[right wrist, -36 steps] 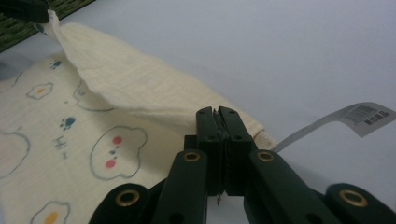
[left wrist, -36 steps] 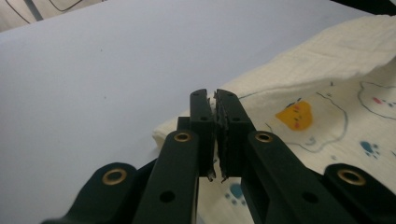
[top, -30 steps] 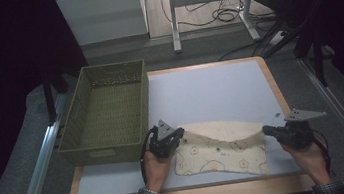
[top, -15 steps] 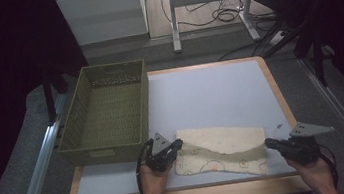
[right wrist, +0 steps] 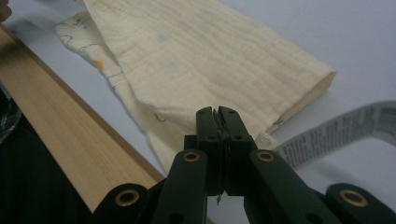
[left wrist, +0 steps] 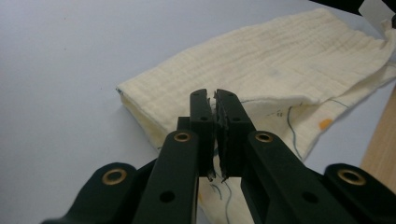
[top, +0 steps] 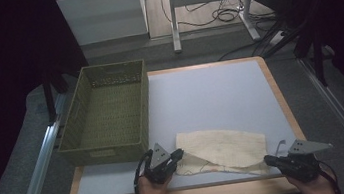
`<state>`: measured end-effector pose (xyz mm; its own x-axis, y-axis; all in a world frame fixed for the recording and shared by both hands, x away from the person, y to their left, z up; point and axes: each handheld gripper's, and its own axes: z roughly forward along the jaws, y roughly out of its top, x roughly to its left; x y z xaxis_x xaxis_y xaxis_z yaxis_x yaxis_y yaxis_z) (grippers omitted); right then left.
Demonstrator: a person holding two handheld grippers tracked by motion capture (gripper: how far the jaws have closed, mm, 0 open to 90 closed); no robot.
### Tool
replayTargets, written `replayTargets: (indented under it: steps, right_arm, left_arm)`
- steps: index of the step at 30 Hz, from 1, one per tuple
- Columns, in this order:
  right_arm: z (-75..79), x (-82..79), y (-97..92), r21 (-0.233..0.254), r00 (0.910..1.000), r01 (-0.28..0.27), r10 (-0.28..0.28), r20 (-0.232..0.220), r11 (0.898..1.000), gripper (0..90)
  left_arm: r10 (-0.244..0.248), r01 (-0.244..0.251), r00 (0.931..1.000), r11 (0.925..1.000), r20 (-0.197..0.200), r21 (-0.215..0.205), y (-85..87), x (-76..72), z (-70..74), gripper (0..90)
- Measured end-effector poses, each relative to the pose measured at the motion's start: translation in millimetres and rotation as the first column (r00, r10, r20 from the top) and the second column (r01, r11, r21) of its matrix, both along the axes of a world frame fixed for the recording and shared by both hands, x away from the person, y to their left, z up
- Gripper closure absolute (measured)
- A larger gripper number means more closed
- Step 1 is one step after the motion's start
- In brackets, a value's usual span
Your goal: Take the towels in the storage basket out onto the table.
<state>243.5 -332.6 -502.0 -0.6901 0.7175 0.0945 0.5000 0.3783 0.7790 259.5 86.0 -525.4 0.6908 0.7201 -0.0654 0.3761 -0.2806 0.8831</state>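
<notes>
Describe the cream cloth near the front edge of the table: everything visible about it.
The cloth is pale cream, crinkled like muslin, with small printed marks and an orange spot on its inner face. It lies folded over on the white table top, its lower layer sticking out along the near edge. A white printed care label trails from its right end. The left hand-held gripper and the right hand-held gripper each pinch one near corner, jaws shut.

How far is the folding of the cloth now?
Done: the cream cloth is folded over once on the white table. In hand: the left tool and right tool each pinch a near corner. Left: probably more folds, then perhaps the green basket, which holds nothing.
</notes>
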Motion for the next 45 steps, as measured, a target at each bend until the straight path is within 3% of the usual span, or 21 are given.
replayTargets:
  steps: [7,12,14,18,24,32,37,38,39,40,45]
  right_arm:
    - [-9.2,-7.3,-3.0,0.000,0.9997,0.002,-0.002,-0.026,1.000,87.9]
    - [-17.9,-10.0,-1.9,0.005,0.9984,-0.001,0.001,-0.057,1.000,86.6]
    - [-19.3,-10.9,-2.5,0.018,0.9978,-0.001,0.003,-0.066,1.000,83.6]
    - [-13.5,-15.1,-6.5,0.036,0.9977,0.001,0.001,-0.068,0.999,75.0]
    - [5.2,-21.0,-15.1,0.021,0.9996,0.018,-0.017,-0.021,1.000,69.3]
    - [13.1,-0.5,-20.2,0.015,0.9982,0.057,-0.057,0.018,0.998,68.4]
    - [11.9,30.0,-16.1,0.020,0.9953,0.092,-0.092,0.028,0.996,66.9]
    - [11.9,30.0,-16.1,0.020,0.9953,0.092,-0.092,0.028,0.996,66.9]
    - [12.0,35.1,-15.1,0.021,0.9949,0.095,-0.096,0.031,0.995,66.5]
    - [12.5,53.7,-9.9,0.005,0.9924,0.115,-0.115,0.043,0.993,65.7]
    - [0.4,81.7,-0.7,-0.058,0.9922,0.124,-0.123,0.019,0.991,63.3]
  left_arm:
    - [0.009,-0.009,0.9995,0.9999,-0.031,-0.008,9.7,-9.9,-8.9,86.0]
    - [-0.021,0.024,0.9972,0.9989,-0.072,0.040,6.5,-17.0,-20.2,83.4]
    - [-0.028,0.031,0.9958,0.9989,-0.087,0.035,8.8,-21.7,-22.3,77.9]
    - [-0.029,0.030,0.9940,0.9995,-0.105,0.013,17.6,-30.5,-19.1,66.1]
    - [-0.020,0.018,0.9957,0.9997,-0.090,-0.017,28.3,-34.7,-5.1,57.4]
    - [-0.018,0.018,0.9956,0.9998,-0.092,-0.003,7.2,-3.0,-0.1,49.5]
    - [-0.027,0.029,0.9953,0.9994,-0.093,0.017,-13.0,22.3,1.7,48.1]
    - [-0.027,0.029,0.9953,0.9994,-0.093,0.017,-13.0,22.3,1.7,48.1]
    - [-0.017,0.020,0.9956,0.9995,-0.092,0.026,-18.0,31.9,2.2,48.1]
    - [-0.008,0.011,0.9958,0.9994,-0.091,0.032,-20.0,37.0,2.3,47.1]
    - [0.047,-0.041,0.9938,0.9970,-0.101,0.066,-23.4,55.6,-0.8,45.2]
